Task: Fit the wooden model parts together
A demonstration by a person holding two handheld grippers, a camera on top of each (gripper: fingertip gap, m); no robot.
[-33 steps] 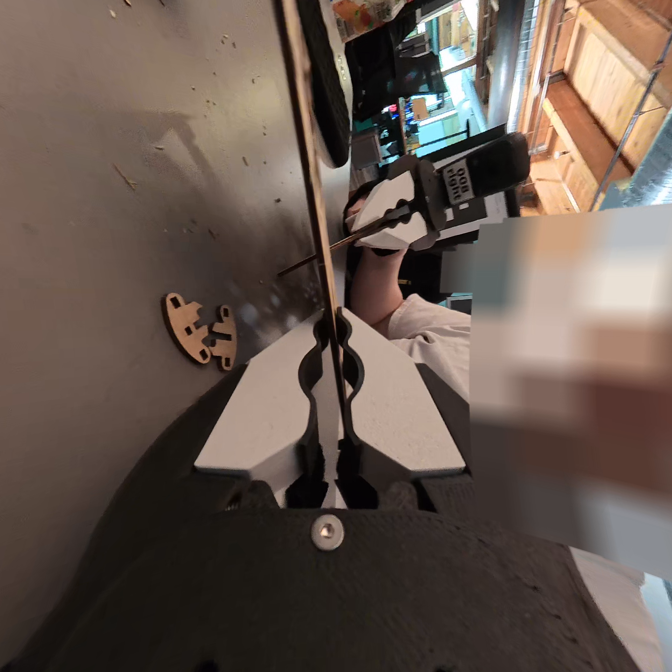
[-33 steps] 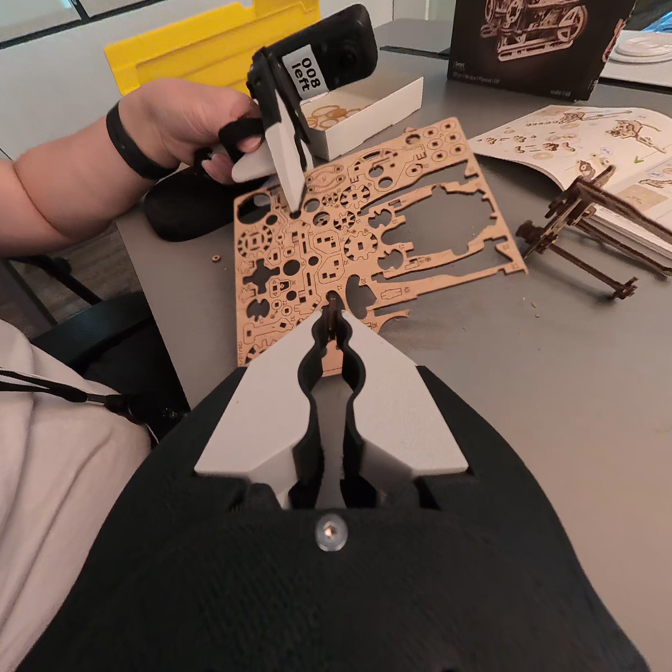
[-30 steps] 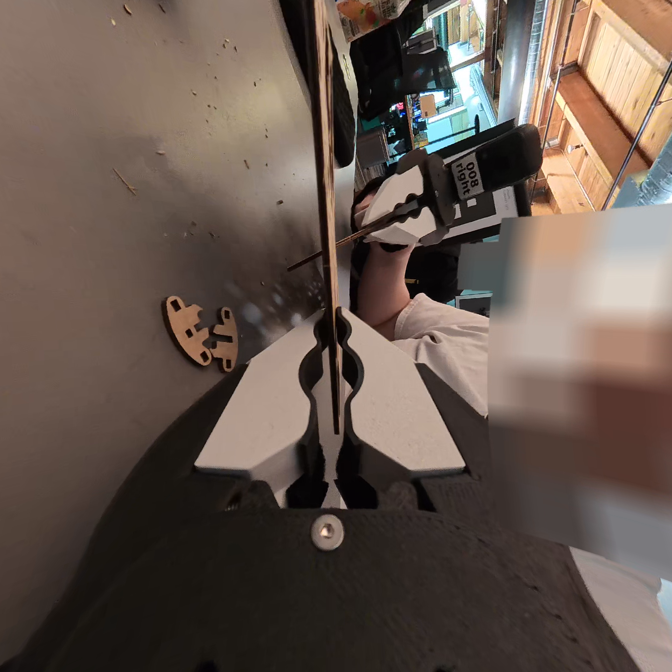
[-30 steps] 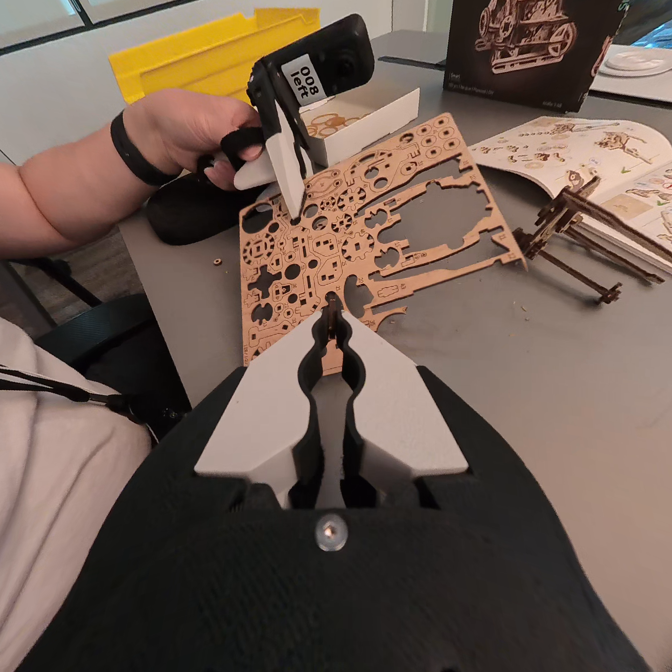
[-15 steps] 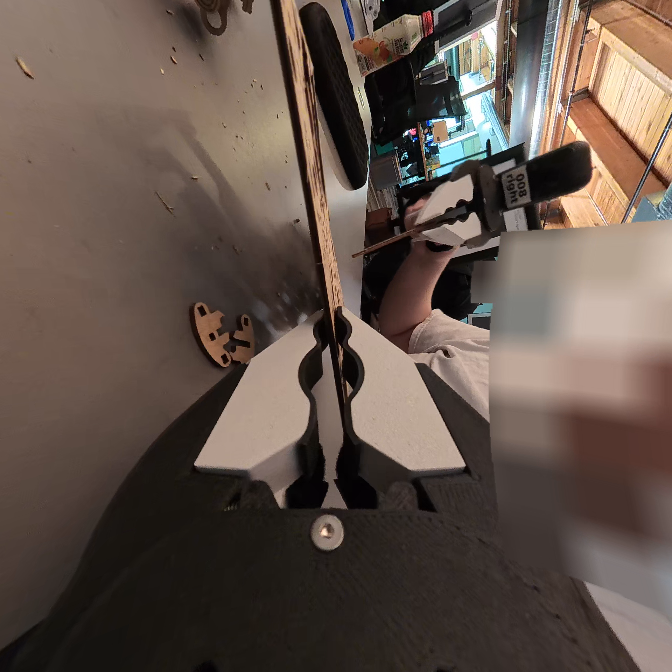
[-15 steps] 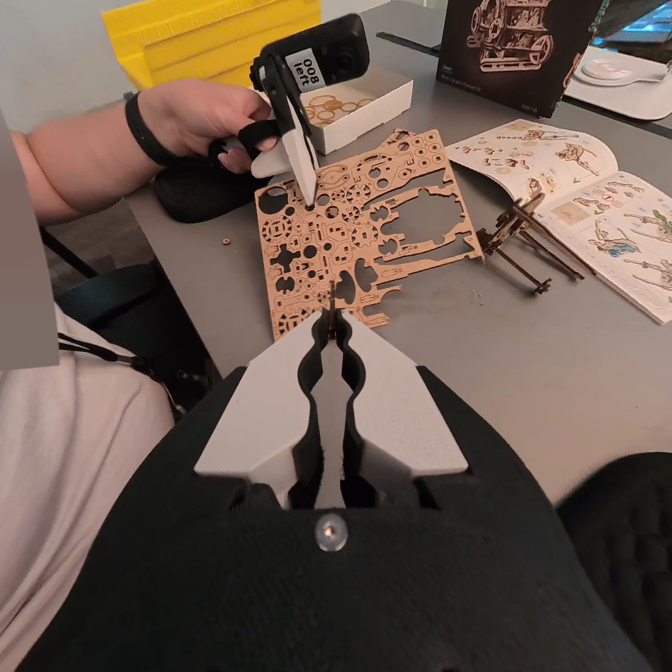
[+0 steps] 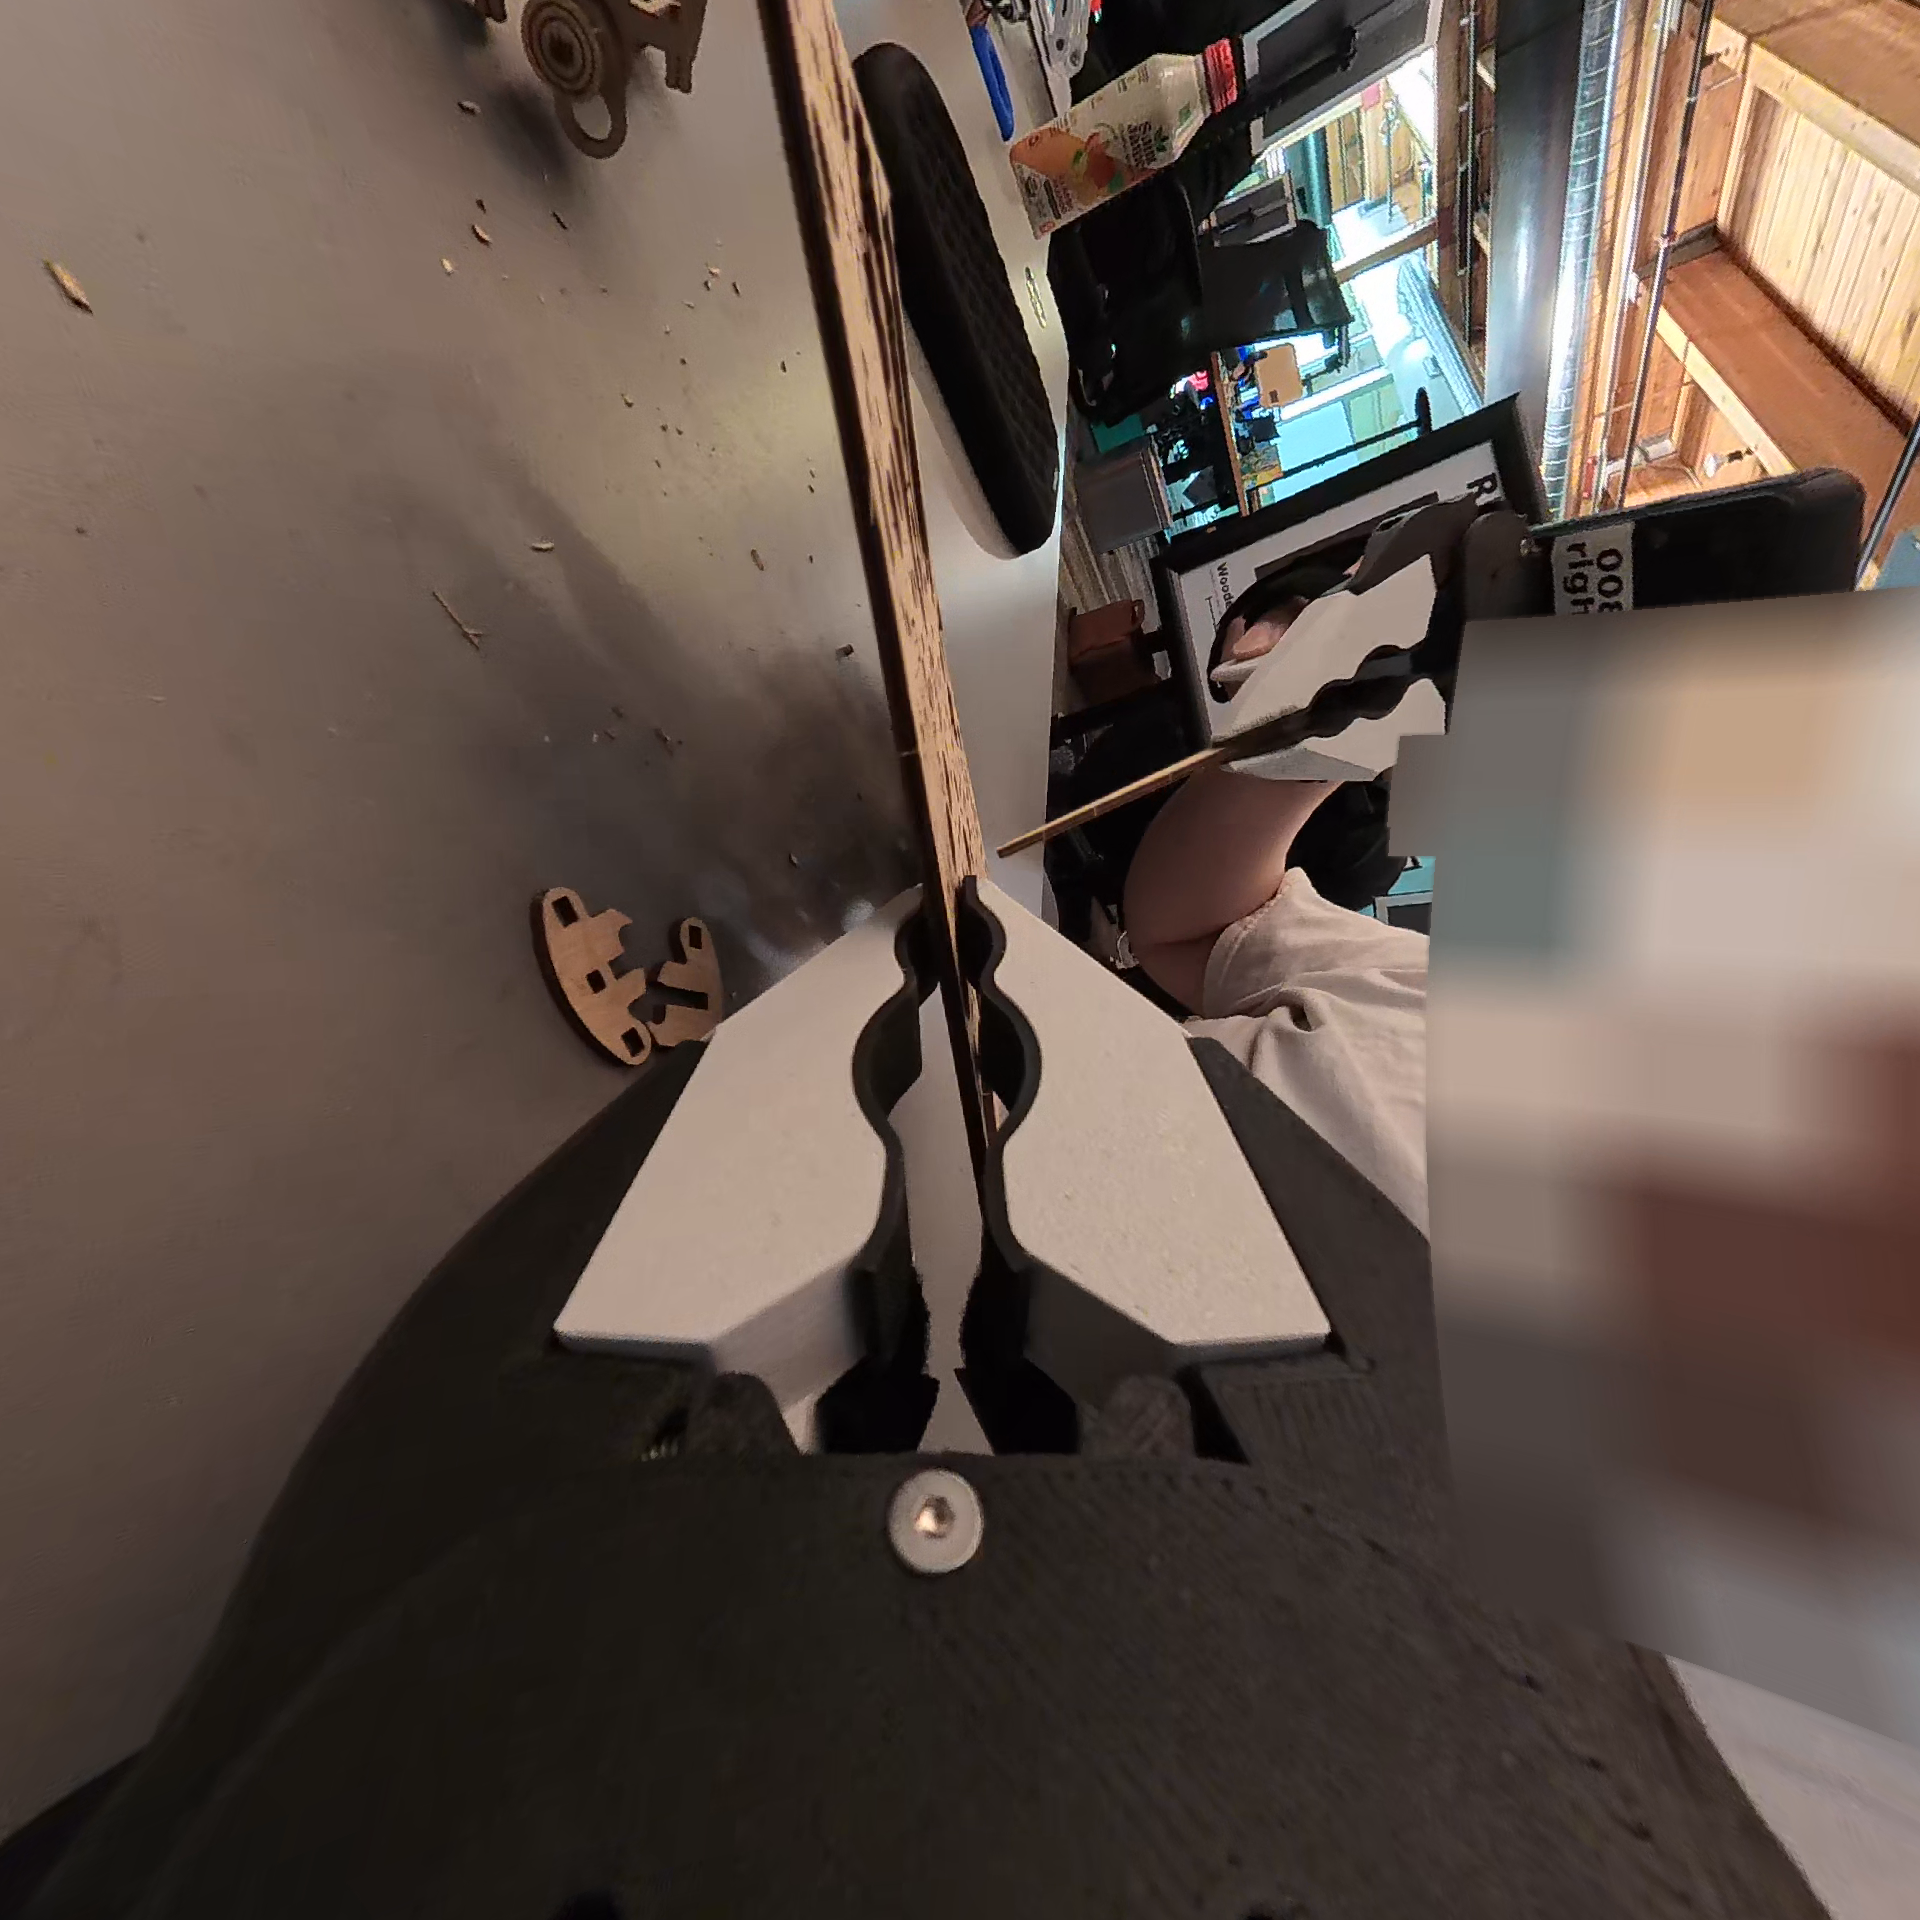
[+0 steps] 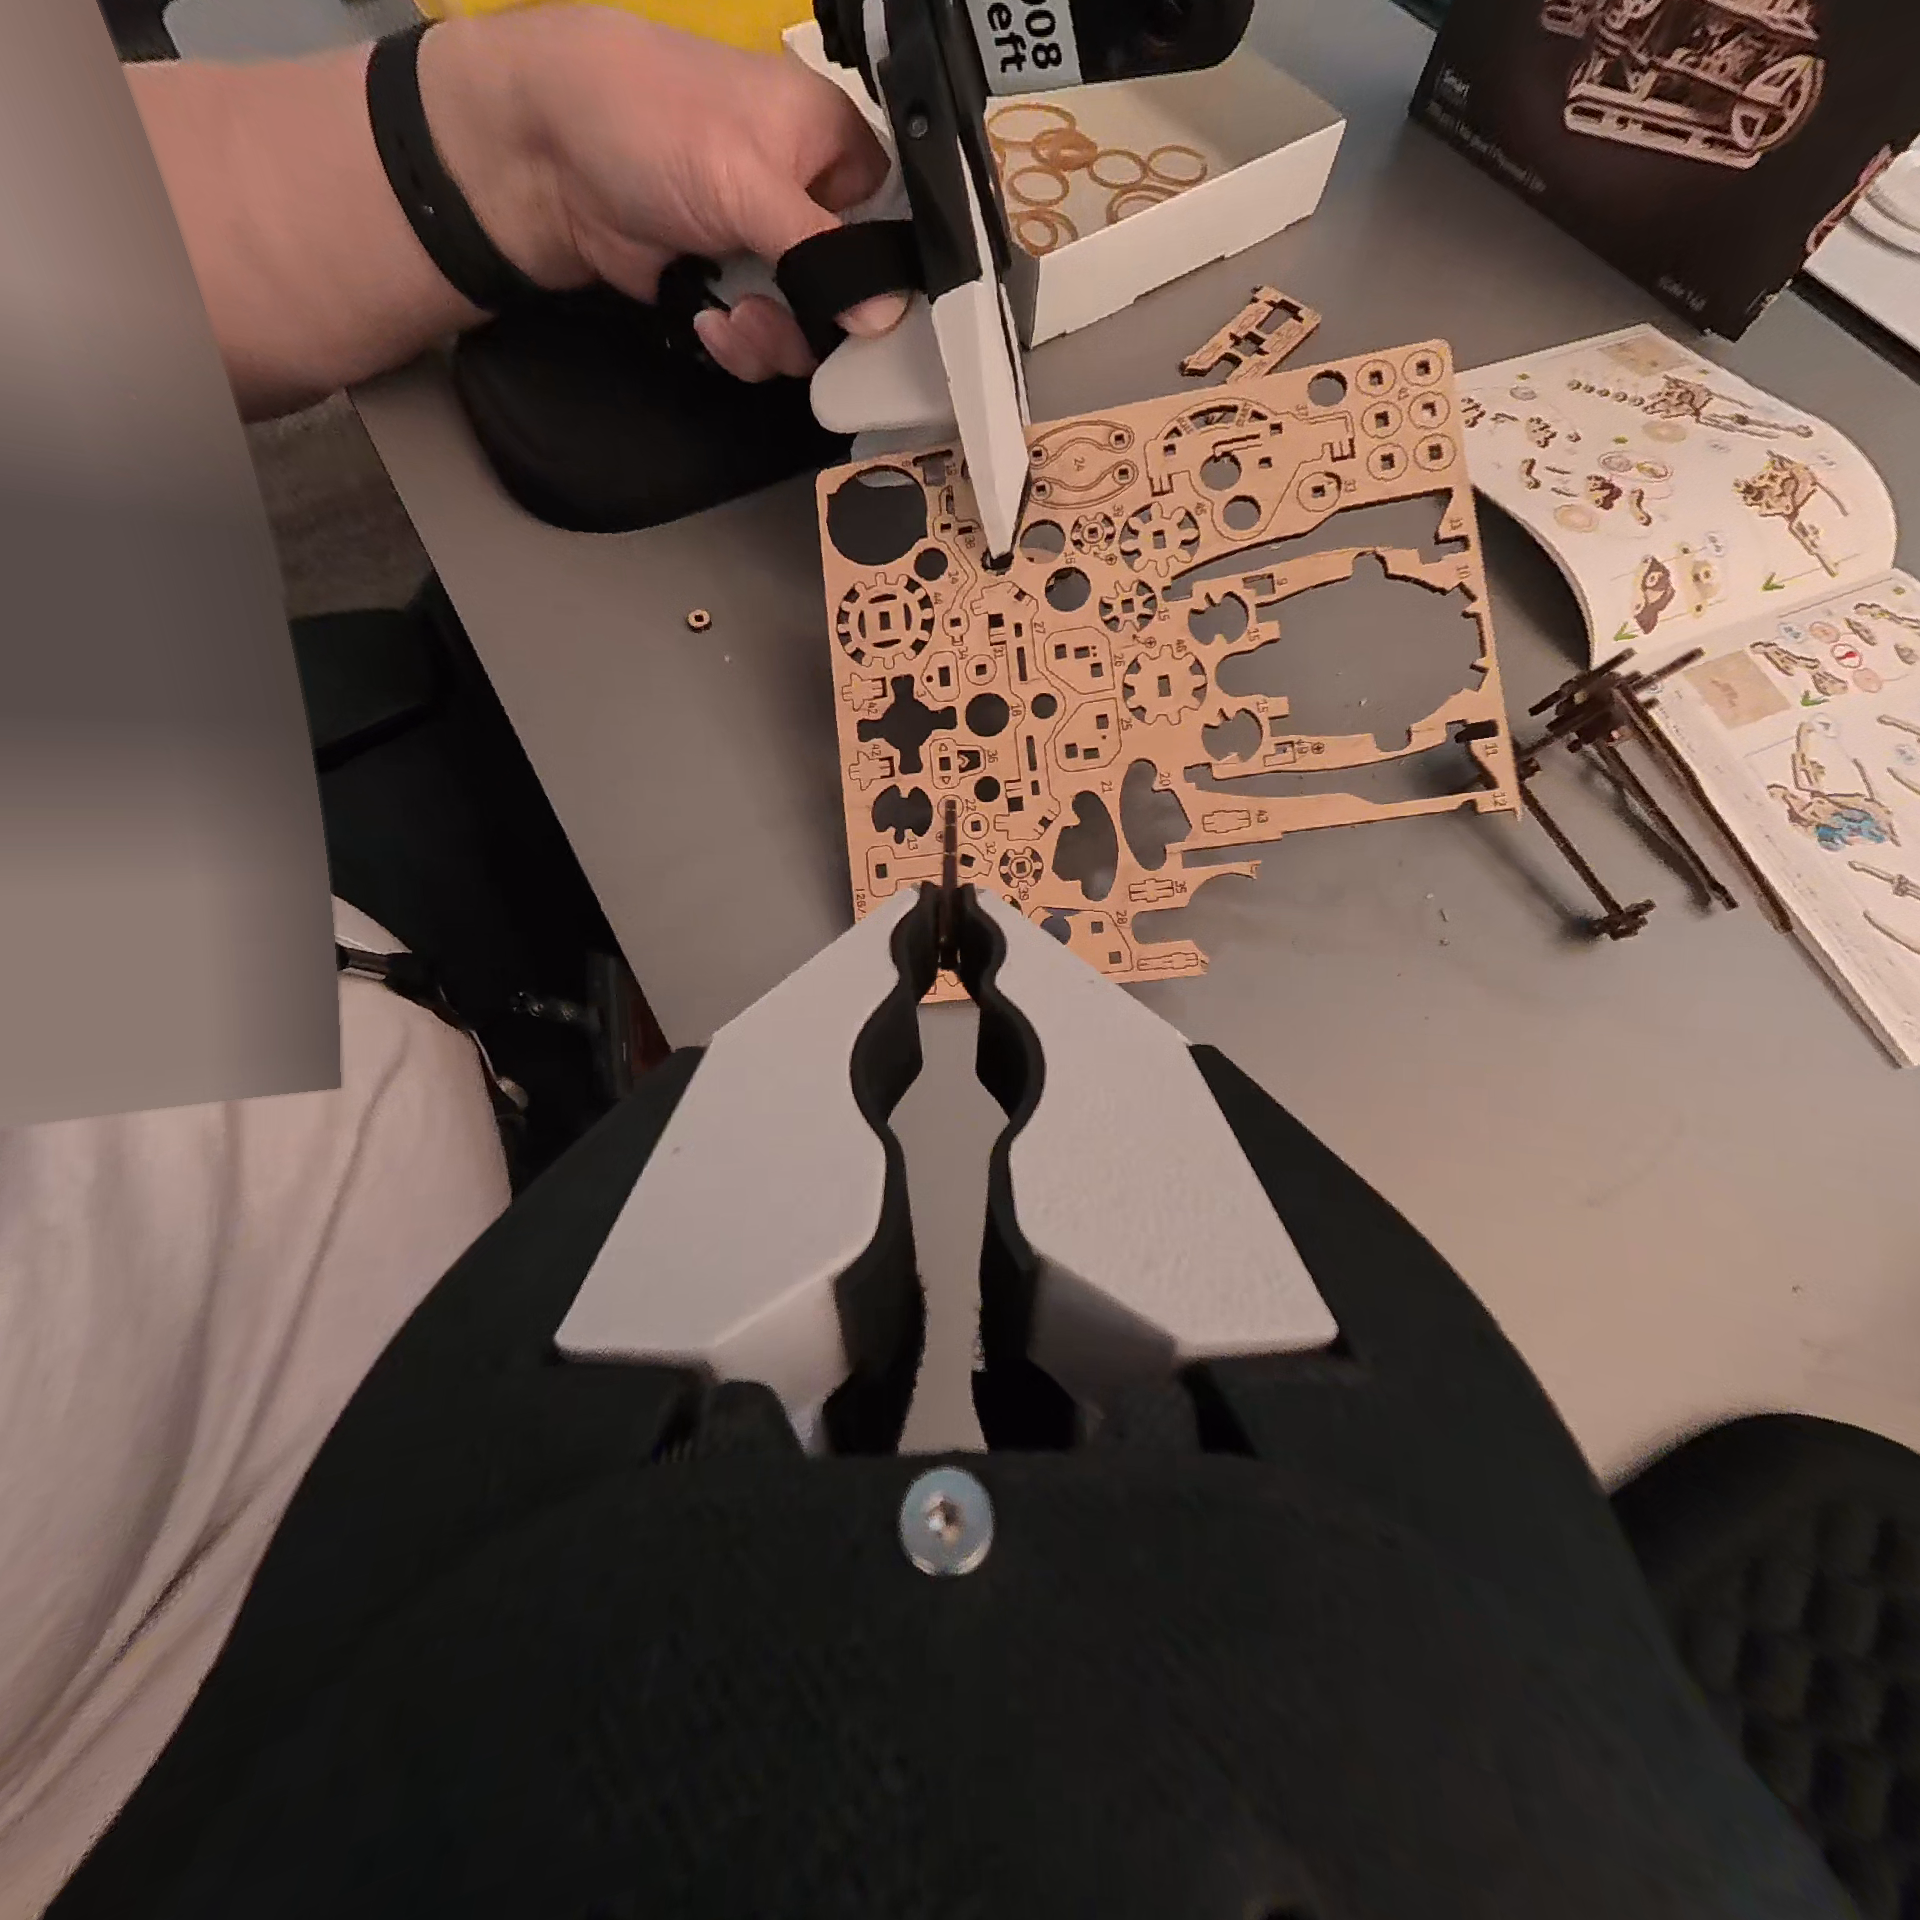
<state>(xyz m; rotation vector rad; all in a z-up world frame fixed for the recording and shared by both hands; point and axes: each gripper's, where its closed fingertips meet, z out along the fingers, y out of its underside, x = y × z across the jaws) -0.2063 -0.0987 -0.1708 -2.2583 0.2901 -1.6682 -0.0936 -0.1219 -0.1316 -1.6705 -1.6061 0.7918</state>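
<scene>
1. The left gripper (image 8: 1000,556), held from above by a hand (image 8: 665,177), pinches the far edge of the flat wooden sheet (image 8: 1143,665) on the grey table (image 8: 1403,1091).
2. The right gripper (image 8: 948,906) is clamped on a thin wooden piece (image 8: 951,842), edge-on over the sheet's near side.
3. A white box (image 8: 1174,223) holds tan rings (image 8: 1081,166).

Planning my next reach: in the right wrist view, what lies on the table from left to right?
Small wooden ring → punched plywood sheet → dark wooden frame assembly → open instruction booklet.
</scene>
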